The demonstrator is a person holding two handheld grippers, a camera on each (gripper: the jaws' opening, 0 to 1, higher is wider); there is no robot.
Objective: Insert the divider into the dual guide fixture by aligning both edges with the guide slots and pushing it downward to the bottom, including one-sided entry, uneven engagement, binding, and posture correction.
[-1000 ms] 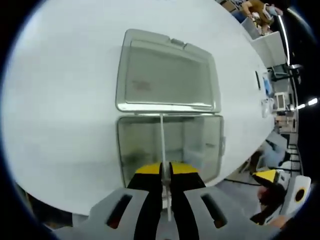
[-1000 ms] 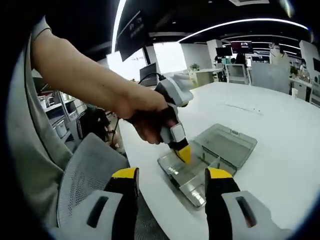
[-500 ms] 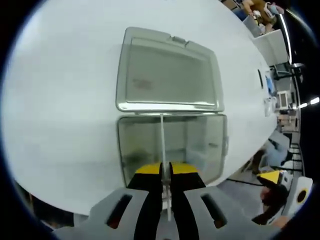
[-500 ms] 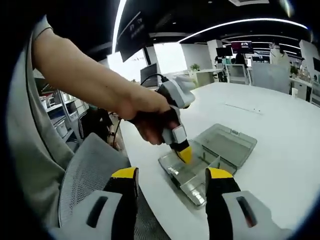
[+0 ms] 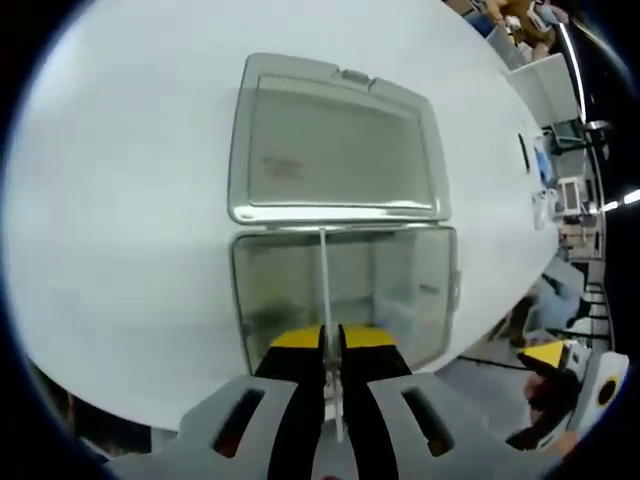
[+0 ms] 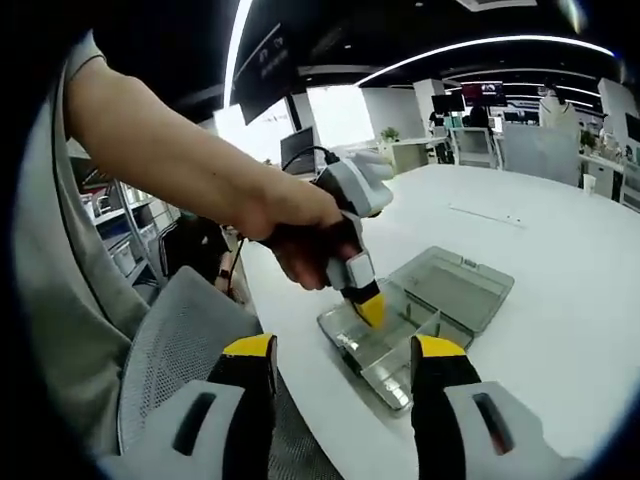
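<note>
1. Divider (image 5: 324, 275): thin clear plate seen edge-on, clamped between the left gripper (image 5: 331, 345) jaws, standing upright inside the open clear box (image 5: 420, 290), far edge at the hinge-side wall. Can't tell how deep it's seated or whether both edges are in their slots.
2. To do this well: keep the plate square to the walls and push straight down with even pressure. If one side leads, I'd back off and level it rather than force it; looks likely to bind.
3. Right gripper (image 6: 345, 365) hangs back off the table edge, jaws spread, holding nothing. It could steady the box if it slides.
4. Lid (image 5: 335, 150) lies flat open behind the box, out of the way.
5. White table (image 5: 130, 200) has bare room on all sides; box sits near the table's front edge, so avoid pulling toward it.
</note>
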